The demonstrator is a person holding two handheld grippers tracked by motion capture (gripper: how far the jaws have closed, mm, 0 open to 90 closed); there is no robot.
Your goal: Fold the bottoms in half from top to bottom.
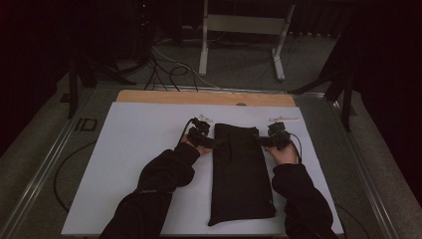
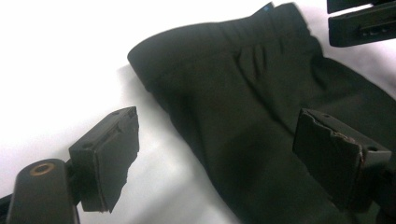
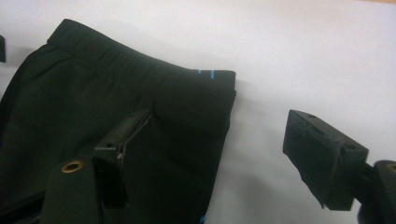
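A black folded garment (image 1: 241,169) with an elastic waistband lies lengthwise on the white board (image 1: 134,164). My left gripper (image 1: 211,143) sits at the garment's far left corner. In the left gripper view the gripper (image 2: 224,154) is open. The cloth's edge (image 2: 187,107) lies between its pads, one pad over the board and one over the cloth. My right gripper (image 1: 261,141) is at the far right corner. It (image 3: 222,154) is open too, straddling the garment's right edge (image 3: 93,93) below a small blue mark (image 3: 205,73). Neither pair of pads presses the cloth.
The white board rests on a wooden tabletop (image 1: 199,97) whose strip shows along the far edge. Two small pale items (image 1: 283,119) lie on the board beyond the grippers. Cables (image 1: 169,69) and a metal stand (image 1: 244,30) are on the floor behind.
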